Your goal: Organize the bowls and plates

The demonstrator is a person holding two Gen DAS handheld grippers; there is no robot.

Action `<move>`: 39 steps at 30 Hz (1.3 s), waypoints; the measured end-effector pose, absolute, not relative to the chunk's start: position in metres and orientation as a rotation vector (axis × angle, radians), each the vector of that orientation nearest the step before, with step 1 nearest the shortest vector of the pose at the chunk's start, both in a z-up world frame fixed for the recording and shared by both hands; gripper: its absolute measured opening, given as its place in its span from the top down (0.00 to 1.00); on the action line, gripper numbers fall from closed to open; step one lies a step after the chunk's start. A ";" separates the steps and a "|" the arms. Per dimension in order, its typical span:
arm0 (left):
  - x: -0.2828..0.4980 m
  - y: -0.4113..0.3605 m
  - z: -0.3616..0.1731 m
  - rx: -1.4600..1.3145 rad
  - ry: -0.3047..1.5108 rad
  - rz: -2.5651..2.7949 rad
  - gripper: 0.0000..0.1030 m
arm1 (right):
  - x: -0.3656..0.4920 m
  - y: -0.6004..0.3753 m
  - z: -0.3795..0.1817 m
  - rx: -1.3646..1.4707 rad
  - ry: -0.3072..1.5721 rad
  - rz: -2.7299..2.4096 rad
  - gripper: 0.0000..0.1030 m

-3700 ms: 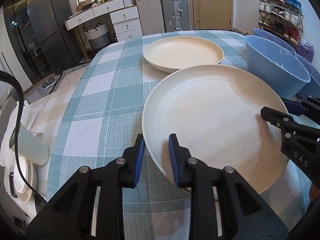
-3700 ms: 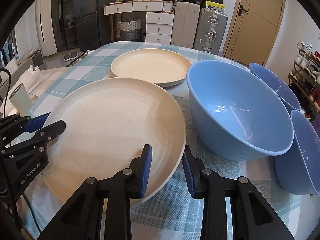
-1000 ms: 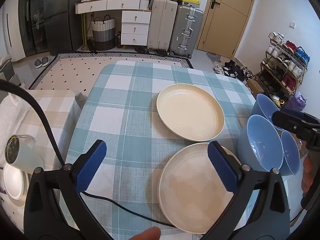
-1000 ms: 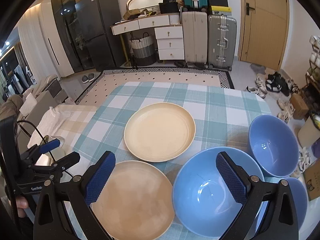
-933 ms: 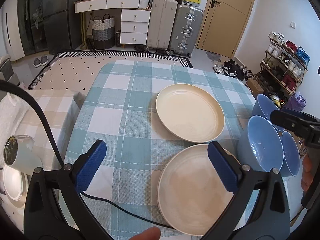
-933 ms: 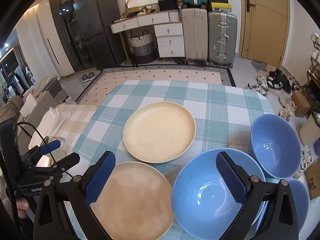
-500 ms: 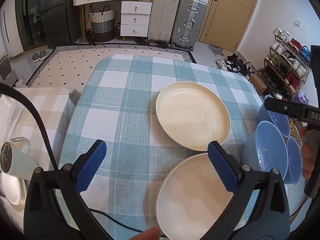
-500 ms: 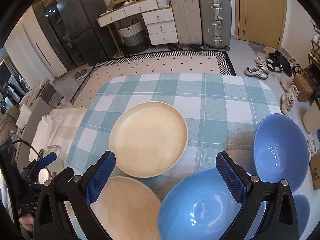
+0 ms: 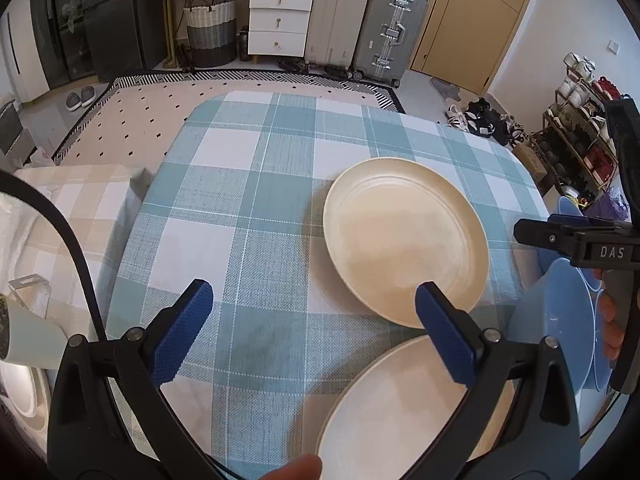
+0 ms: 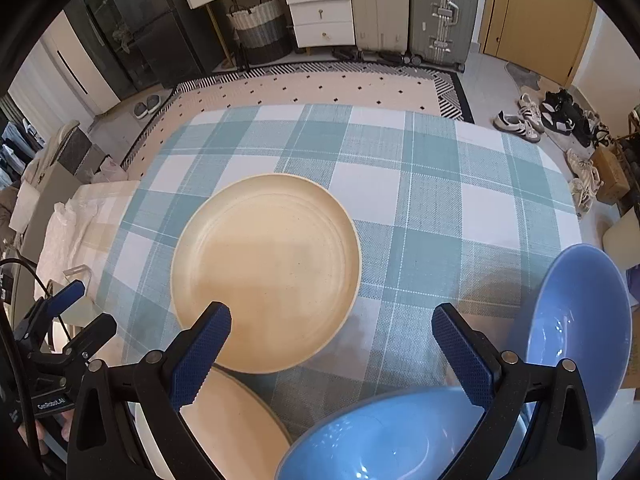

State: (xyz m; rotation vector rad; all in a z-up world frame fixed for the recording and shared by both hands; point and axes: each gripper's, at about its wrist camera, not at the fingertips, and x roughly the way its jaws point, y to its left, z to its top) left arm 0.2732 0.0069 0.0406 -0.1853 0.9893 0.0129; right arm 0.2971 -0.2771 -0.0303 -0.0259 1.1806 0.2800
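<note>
Both the left gripper (image 9: pixel 312 328) and right gripper (image 10: pixel 332 348) are being held spread wide and empty above the checked table (image 10: pixel 420 200), cream plates (image 10: pixel 266 270) at 12 o'clock, blue bowls (image 10: pixel 580 328) at 3.

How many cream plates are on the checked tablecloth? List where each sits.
2. One plate lies mid-table; the other plate lies nearer, at the table's near edge, partly cut off. None looks hidden.

A home living room: suitcases (image 9: pixel 368 20), a drawer unit (image 9: pixel 280 20), a shoe rack (image 9: pixel 580 140) and a patterned rug (image 10: pixel 320 88).
</note>
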 end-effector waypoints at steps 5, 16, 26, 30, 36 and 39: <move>0.292 0.007 0.023 -0.193 1.020 0.021 0.02 | 0.316 -0.273 -0.047 -0.050 1.227 0.270 0.01; 0.323 0.006 -0.009 -0.231 1.087 0.014 0.02 | 0.351 -0.275 -0.077 -0.069 1.306 0.235 0.01; 0.343 0.004 -0.032 -0.231 1.116 0.024 0.11 | 0.364 -0.269 -0.098 -0.060 1.355 0.296 0.24; 0.347 -0.002 -0.039 -0.220 1.124 -0.008 0.24 | 0.366 -0.268 -0.106 -0.056 1.368 0.305 0.29; 0.352 -0.006 -0.049 -0.246 1.156 -0.042 0.56 | 0.364 -0.266 -0.111 -0.077 1.371 0.324 0.53; 0.353 -0.010 -0.050 -0.241 1.155 -0.048 0.72 | 0.363 -0.266 -0.110 -0.085 1.359 0.334 0.59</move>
